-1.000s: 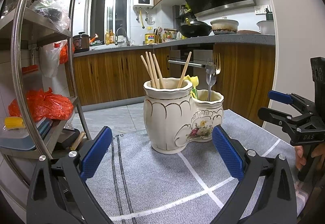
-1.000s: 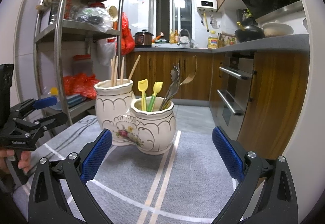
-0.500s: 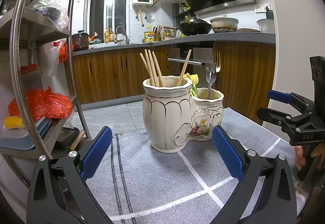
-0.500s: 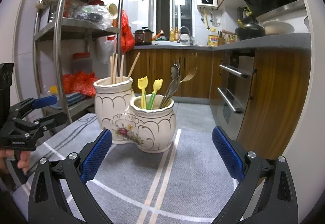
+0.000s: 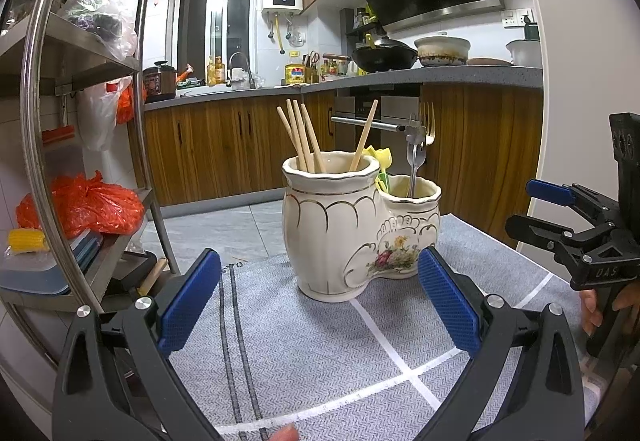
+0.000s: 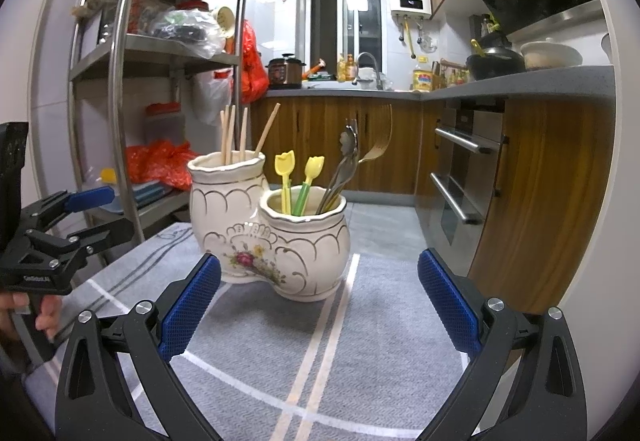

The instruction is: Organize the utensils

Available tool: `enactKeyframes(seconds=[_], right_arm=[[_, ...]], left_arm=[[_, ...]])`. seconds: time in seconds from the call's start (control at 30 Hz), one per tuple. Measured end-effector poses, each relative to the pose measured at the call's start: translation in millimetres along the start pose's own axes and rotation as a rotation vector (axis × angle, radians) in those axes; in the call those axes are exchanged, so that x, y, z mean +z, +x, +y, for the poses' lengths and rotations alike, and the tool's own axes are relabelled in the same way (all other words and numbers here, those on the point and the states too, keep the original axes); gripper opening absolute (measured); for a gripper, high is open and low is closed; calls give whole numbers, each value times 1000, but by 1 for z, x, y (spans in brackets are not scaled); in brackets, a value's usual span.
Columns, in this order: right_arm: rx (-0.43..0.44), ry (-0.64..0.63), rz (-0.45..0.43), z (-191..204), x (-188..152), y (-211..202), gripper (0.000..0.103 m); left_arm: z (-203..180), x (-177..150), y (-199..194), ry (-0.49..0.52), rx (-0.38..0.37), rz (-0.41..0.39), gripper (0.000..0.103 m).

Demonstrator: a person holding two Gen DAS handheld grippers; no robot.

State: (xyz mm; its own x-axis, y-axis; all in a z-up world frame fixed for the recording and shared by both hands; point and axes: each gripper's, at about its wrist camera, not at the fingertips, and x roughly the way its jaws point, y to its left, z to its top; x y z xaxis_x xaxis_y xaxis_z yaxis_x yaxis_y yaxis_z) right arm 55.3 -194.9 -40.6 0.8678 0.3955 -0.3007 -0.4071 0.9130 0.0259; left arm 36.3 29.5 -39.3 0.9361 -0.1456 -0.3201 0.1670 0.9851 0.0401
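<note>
While the cream twin-pot ceramic utensil holder is standing on the grey-clothed worktop holding chopsticks, forks and spoons, the left tool and right tool are hovering wide and empty, seemingly finishing; checking comes next.

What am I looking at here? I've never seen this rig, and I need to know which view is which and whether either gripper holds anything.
There is no robot: a person holds a two-finger gripper in each hand, with a fisheye camera on each that looks along its blue pads.

One view is from the left gripper, and shows the right gripper at its right edge. The other view is from the right gripper, with the left gripper at its left edge.

Both are open and hold nothing.

On the grey cloth stands a double ceramic holder. The taller pot has chopsticks; the lower has two yellow utensils and metal cutlery.
</note>
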Motion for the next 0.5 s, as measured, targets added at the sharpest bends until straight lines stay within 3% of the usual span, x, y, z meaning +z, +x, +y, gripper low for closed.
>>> enactKeyframes(seconds=[0.5], right_arm=[[0,-1,-3,1,1,-1,98]], left_arm=[[1,1,-2,-4,12,-5,97]])
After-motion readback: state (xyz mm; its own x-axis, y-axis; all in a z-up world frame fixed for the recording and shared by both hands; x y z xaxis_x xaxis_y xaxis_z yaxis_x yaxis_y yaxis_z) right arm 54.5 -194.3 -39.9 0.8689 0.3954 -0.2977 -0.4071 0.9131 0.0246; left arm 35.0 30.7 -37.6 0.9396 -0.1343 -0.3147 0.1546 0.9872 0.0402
